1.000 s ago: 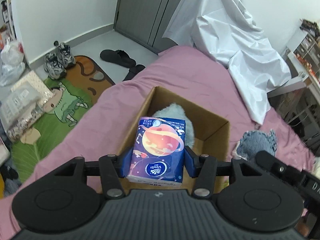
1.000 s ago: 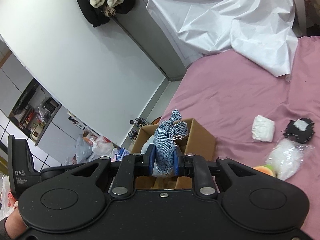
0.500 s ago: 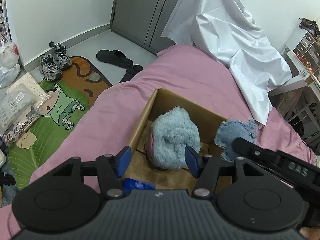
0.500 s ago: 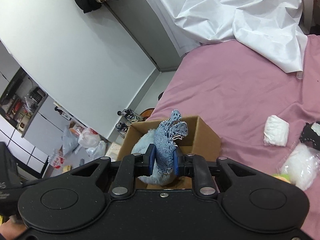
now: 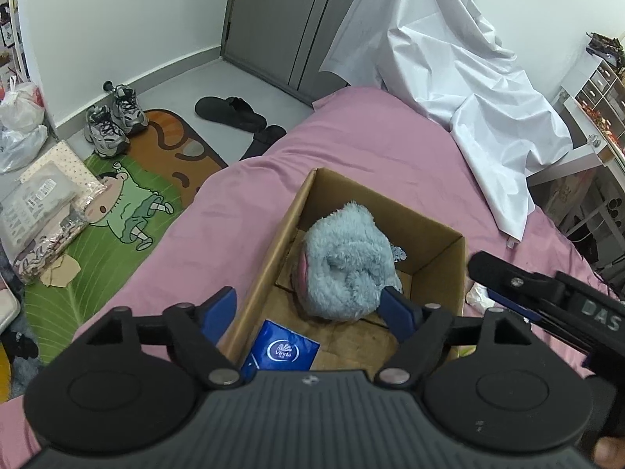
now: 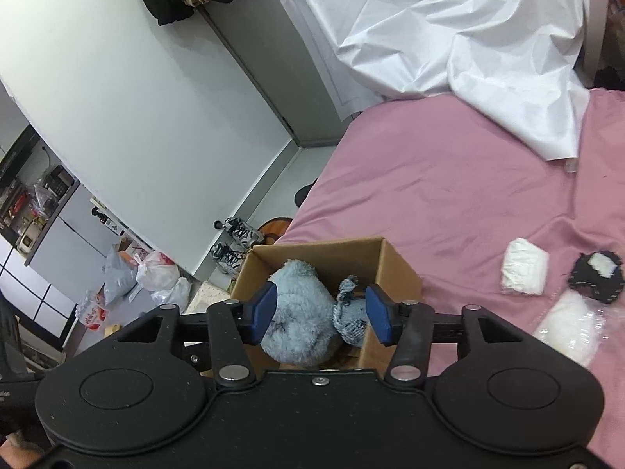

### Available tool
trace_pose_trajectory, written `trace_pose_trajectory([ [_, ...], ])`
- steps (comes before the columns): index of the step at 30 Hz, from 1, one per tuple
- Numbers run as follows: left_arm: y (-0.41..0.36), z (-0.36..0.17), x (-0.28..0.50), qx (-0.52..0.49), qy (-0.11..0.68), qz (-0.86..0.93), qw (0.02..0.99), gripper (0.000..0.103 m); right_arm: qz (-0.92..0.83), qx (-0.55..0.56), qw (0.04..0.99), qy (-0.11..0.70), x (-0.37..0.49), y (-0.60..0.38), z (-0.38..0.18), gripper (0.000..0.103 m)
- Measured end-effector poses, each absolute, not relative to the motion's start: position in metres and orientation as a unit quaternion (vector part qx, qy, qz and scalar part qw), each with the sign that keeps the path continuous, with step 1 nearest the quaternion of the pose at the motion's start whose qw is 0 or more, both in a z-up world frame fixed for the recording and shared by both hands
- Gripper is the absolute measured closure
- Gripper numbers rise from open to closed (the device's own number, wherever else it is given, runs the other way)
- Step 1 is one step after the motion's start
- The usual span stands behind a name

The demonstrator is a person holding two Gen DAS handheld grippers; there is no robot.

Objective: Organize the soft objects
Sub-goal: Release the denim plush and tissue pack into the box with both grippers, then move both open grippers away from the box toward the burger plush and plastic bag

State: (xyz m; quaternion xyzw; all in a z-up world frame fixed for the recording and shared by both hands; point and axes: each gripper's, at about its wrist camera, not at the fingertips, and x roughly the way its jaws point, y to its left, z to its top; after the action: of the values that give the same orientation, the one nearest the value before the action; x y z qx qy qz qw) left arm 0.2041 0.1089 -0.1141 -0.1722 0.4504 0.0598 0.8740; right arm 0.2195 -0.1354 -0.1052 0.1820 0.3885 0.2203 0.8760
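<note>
An open cardboard box (image 5: 390, 199) stands on the pink bed. Inside it lie a fluffy grey-blue plush (image 5: 343, 269), a blue tissue pack (image 5: 281, 351) at the near end, and a scrap of blue denim cloth (image 6: 349, 312) beside the plush. My left gripper (image 5: 308, 308) hovers over the box's near end, its jaws opening with nothing gripped between them. My right gripper (image 6: 321, 310) hangs over the box (image 6: 316, 244), jaws opening; the denim cloth lies loose below, between the pads but free of them. The right gripper (image 5: 508, 285) also shows at the box's right side.
On the bed right of the box lie a white folded pack (image 6: 523, 271), a black-and-white piece (image 6: 595, 275) and a clear bag of white stuffing (image 6: 570, 324). A white sheet (image 5: 468, 90) drapes the far end. Shoes (image 5: 113, 117) and a mat (image 5: 129, 203) lie on the floor left.
The left gripper let go of the tissue pack, which dropped into the box. The right gripper came over the box and released the denim cloth beside the plush.
</note>
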Motion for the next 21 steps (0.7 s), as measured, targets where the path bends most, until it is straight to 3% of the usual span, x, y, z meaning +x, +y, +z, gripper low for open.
trace_pose_trajectory([
  [10, 0.099, -0.108, 0.190, -0.175, 0.447, 0.039, 0.876, 0.008, 0.198, 0.179, 0.883, 0.387, 0.192, -0.169, -0.096, 0.027],
  [12, 0.093, -0.107, 0.188, -0.169, 0.456, 0.037, 0.873, 0.008, 0.193, 0.182, 0.884, 0.384, 0.187, -0.177, -0.095, 0.027],
  [15, 0.084, -0.104, 0.185, -0.162, 0.460, 0.029, 0.872, 0.001, 0.188, 0.179, 0.888, 0.380, 0.178, -0.188, -0.093, 0.020],
  [21, 0.070, -0.101, 0.175, -0.158, 0.457, 0.024, 0.875, 0.001, 0.170, 0.195, 0.894, 0.365, 0.164, -0.207, -0.092, 0.008],
])
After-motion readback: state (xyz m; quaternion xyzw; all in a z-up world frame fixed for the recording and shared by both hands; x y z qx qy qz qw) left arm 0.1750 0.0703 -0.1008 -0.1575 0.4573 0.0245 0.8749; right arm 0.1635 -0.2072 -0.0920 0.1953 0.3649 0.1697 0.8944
